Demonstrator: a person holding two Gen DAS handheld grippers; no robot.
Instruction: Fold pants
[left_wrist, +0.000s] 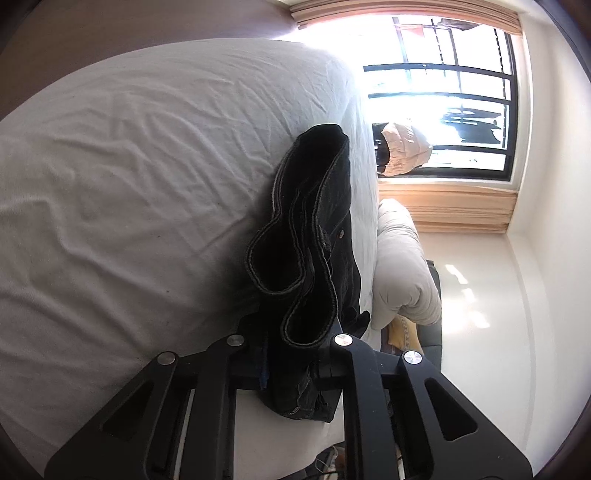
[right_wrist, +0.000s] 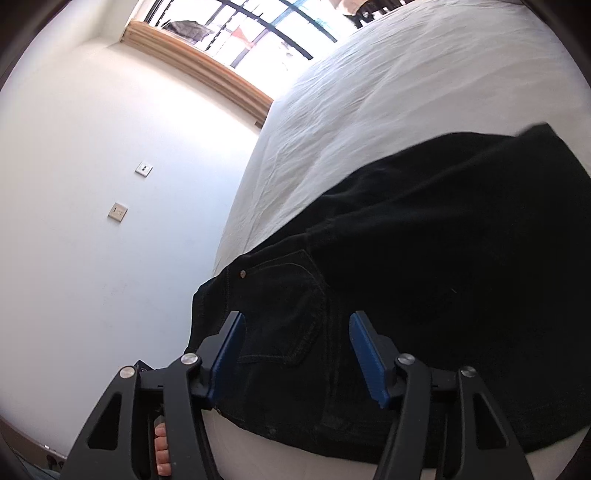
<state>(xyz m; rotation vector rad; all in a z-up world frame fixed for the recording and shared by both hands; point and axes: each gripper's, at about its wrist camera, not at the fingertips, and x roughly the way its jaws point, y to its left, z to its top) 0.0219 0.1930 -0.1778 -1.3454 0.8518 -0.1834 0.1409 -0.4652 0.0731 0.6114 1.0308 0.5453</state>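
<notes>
Black denim pants (left_wrist: 314, 236) lie folded over on the white bed sheet (left_wrist: 129, 184) near its edge. My left gripper (left_wrist: 295, 343) is shut on the hem ends of the pants, whose cuffs bulge up between the jaws. In the right wrist view the pants (right_wrist: 424, 258) lie spread on the sheet (right_wrist: 406, 92), back pocket showing. My right gripper (right_wrist: 295, 343) is open, its blue pads (right_wrist: 364, 350) astride the pocket area at the bed's near edge.
A barred window (left_wrist: 443, 99) with a wooden frame lies beyond the bed. A pale cushion (left_wrist: 402, 266) sits beside the bed. A white wall with two switch plates (right_wrist: 118, 212) stands left of the bed in the right wrist view.
</notes>
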